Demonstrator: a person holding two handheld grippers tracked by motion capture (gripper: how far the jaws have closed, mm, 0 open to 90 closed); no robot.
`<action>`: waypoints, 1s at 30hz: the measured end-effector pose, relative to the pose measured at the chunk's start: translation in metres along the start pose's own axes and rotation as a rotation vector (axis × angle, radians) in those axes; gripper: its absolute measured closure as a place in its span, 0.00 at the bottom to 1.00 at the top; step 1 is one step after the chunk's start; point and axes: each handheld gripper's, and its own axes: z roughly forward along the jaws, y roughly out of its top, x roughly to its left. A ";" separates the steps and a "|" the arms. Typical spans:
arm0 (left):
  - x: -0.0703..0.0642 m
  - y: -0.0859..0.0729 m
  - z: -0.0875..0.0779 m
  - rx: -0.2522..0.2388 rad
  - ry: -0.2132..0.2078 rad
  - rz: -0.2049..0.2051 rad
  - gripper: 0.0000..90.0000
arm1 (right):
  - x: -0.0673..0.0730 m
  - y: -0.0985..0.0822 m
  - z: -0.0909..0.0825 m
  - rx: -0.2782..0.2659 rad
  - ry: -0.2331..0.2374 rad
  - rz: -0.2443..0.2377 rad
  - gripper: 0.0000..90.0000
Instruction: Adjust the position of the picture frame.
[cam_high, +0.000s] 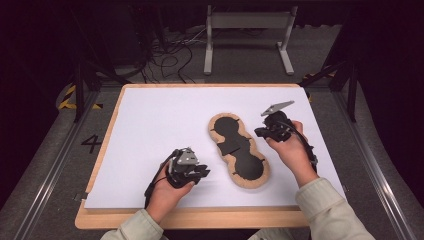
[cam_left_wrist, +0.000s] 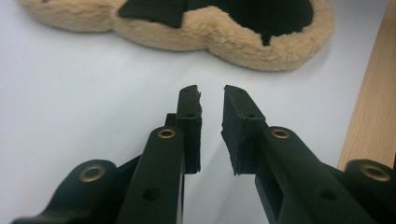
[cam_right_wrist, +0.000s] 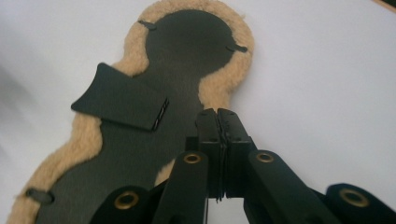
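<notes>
Between grippers: fleece pad (cam_high: 239, 151) flat on white sheet (cam_high: 150, 130); L gripper (cam_left_wrist: 212, 100) slightly spread, R gripper (cam_right_wrist: 217, 116) pressed together, empty.

A peanut-shaped black pad (cam_high: 239, 150) edged in tan fleece lay flat, diagonally, right of centre in the high view, one small flap lifted.

Pale beige sleeves on both forearms, cuffs ending at the wrists. The left gripper (cam_high: 200, 171) is matte black, a grey three-cornered plate on top, black cable looping off. The right gripper (cam_high: 261, 132) matches it. Up close, brass-ringed pivots and small screw holes dot the black jaw arms.
</notes>
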 end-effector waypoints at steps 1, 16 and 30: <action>0.003 -0.002 -0.004 -0.010 0.003 -0.015 0.85 | -0.002 0.005 0.006 0.003 0.009 0.004 1.00; 0.025 -0.038 -0.046 -0.045 0.105 -0.140 0.69 | -0.029 0.047 0.079 0.110 -0.025 0.104 1.00; 0.044 -0.055 -0.070 -0.076 0.158 -0.203 0.67 | -0.043 0.051 0.119 0.194 -0.069 0.166 1.00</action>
